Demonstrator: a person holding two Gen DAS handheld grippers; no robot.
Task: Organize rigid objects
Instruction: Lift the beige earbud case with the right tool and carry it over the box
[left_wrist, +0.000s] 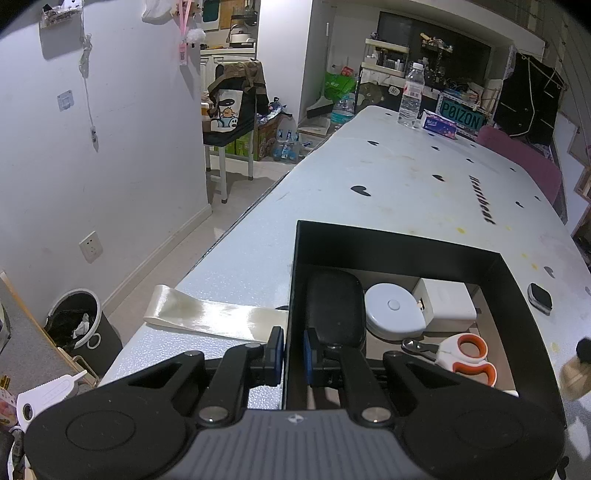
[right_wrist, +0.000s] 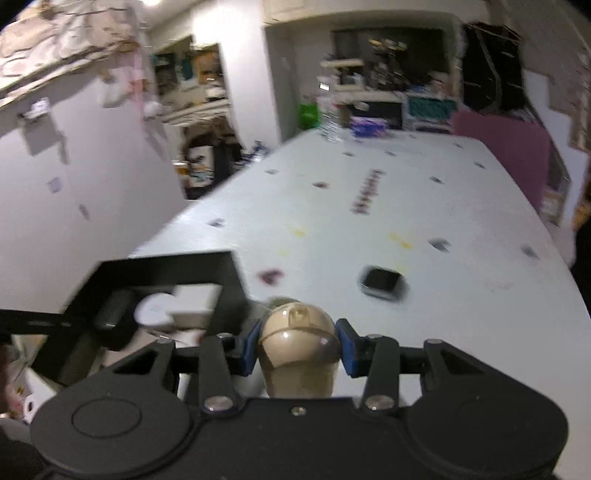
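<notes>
**Beige bottle held right of the box; drop-off lay to the left**

Left side first: the left gripper (left_wrist: 293, 356) was clenched on the near-left wall of the black box (left_wrist: 391, 240), one pad outside, one inside, pinning the box on the white table (left_wrist: 399, 177). A strip of glossy tape (left_wrist: 207, 314) lay on the table just left of the box.

Inside the box, left to right: a dark oblong case (left_wrist: 334, 306) with its long axis running away from the camera, a round white tape measure (left_wrist: 393, 310), a white adapter block (left_wrist: 445, 304), and orange-handled scissors (left_wrist: 461, 356) lying across the near part.

Right of the box, on bare table: a small dark smartwatch-like device (right_wrist: 384, 284), apart from the box.

Further right: the right gripper (right_wrist: 297, 349) was grasping a beige bottle with a domed cap (right_wrist: 299, 332), blue pads on both sides of it, the bottle's long axis running along the fingers, cap forward. The right view was blurred. In the left view the bottle showed at the far right edge, beyond the box's right wall.

Judgement: the key relation was that the box opening lay left and slightly ahead of the held bottle. The right hand was the carrier; the left only steadied. Free floor looked tight, mostly near the right wall by the scissors. The dark device probably remained to be collected.
</notes>
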